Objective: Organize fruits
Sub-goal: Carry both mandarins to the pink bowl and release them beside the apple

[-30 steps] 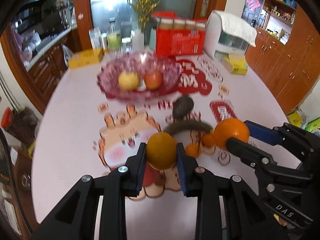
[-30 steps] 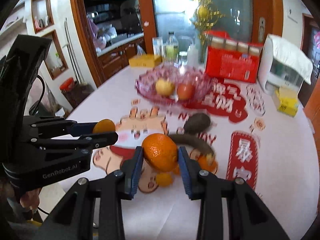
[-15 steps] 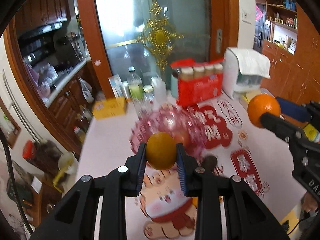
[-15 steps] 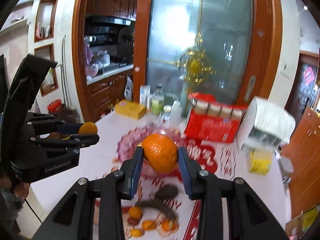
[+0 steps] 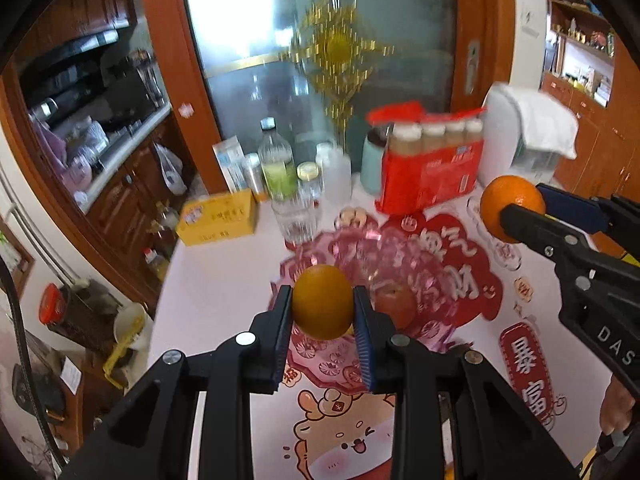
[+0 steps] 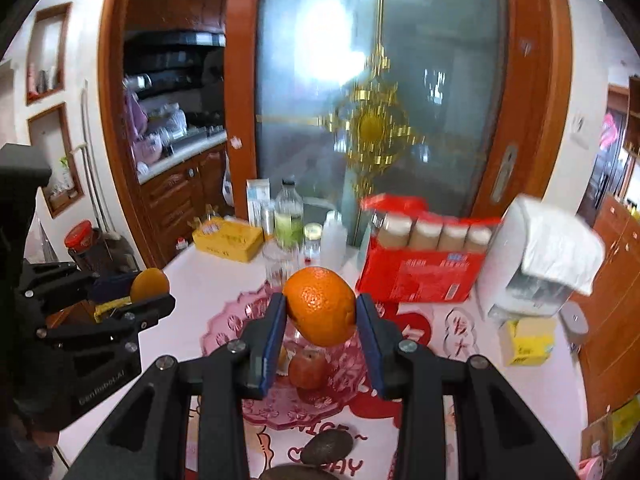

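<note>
Left gripper: raised above the counter, jaws pinching a yellow-orange citrus fruit by its sides, the fruit hanging over the near-left rim of the pink glass fruit dish. Right gripper: also aloft, jaws pinching a larger deep-orange orange over the middle of the same dish; seen from the left wrist, this orange sits well to the right, clear of the other fruit. Dish contents: one red apple, with a pale fruit partly hidden behind a jaw. Counter, near edge: a dark brown oval fruit on the printed cloth, just outside the dish rim. Counter, far edge: crowded row comprising a yellow box, a bottle of green liquid, a clear drinking glass close behind the dish, a red carton of bottles and a white appliance under a cloth. Open room: bare white surface left of the dish as far as the counter's curved left edge; on the right side, a small yellow box stands apart.
</note>
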Demonstrator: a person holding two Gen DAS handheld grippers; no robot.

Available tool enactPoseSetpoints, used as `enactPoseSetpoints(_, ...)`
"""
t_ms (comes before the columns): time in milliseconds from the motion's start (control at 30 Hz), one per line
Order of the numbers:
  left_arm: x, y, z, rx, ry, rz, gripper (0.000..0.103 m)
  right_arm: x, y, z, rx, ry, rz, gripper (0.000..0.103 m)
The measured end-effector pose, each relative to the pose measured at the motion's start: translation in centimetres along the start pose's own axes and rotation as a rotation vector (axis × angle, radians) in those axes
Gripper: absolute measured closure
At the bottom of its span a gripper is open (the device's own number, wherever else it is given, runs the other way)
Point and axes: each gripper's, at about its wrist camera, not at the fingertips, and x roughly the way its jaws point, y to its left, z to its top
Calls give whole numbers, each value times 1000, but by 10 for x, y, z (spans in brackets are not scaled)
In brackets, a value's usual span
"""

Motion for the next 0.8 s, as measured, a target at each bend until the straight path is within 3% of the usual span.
enactPoseSetpoints(267, 117, 3, -27, 4, 159, -25, 76, 112, -2, -49, 71, 218, 29, 67)
enactPoseSetpoints(467, 168, 4, -44, 7, 234, -40, 76, 161, 10, -83, 63, 334, 38, 67)
enactPoseSetpoints(633, 192, 3, -52, 8, 262, -56, 76, 178, 17, -100, 53, 374, 48, 66)
enactPoseSetpoints(800, 201, 0, -57, 16, 272, -64, 75, 178, 22, -99, 21, 348, 44, 64)
